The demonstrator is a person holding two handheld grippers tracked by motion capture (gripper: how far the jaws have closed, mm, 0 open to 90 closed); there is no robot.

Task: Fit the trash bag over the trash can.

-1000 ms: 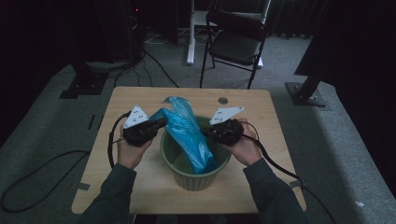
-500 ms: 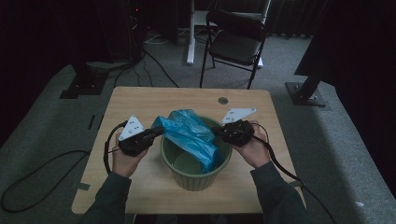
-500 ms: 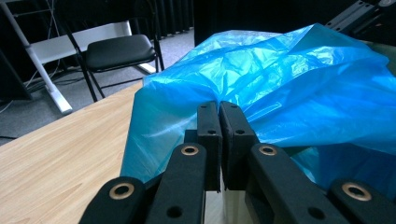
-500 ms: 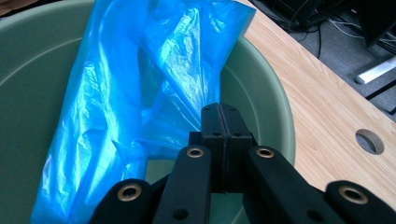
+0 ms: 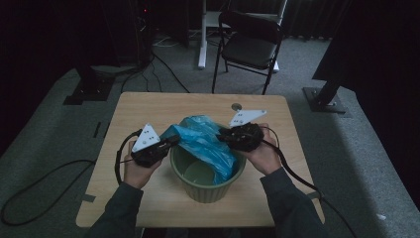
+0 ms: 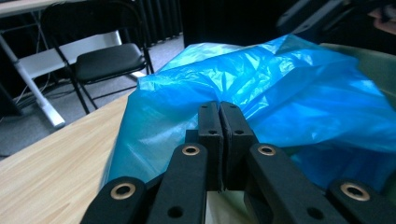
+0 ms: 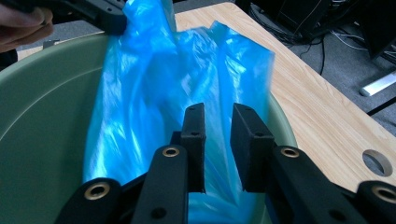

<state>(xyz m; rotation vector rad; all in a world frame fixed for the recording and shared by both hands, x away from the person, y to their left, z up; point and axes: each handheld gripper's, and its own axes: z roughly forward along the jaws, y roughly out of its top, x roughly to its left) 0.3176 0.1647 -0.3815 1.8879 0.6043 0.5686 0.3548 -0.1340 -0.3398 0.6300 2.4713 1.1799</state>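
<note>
My left gripper (image 6: 219, 135) has its jaws pressed together, pinching the edge of a blue plastic bag (image 6: 261, 93). My right gripper (image 7: 218, 140) has just been opening: its jaws stand apart with a gap between them, the bag's film just ahead of them, and the pads do not press on it. The bag drapes across a green bucket (image 5: 208, 191), part of it hanging inside, part spread over the far rim between my two grippers. The bucket stands on a light wooden table (image 5: 148, 106). Beyond the table stands a black folding chair (image 5: 250, 47) on grey carpet.
</note>
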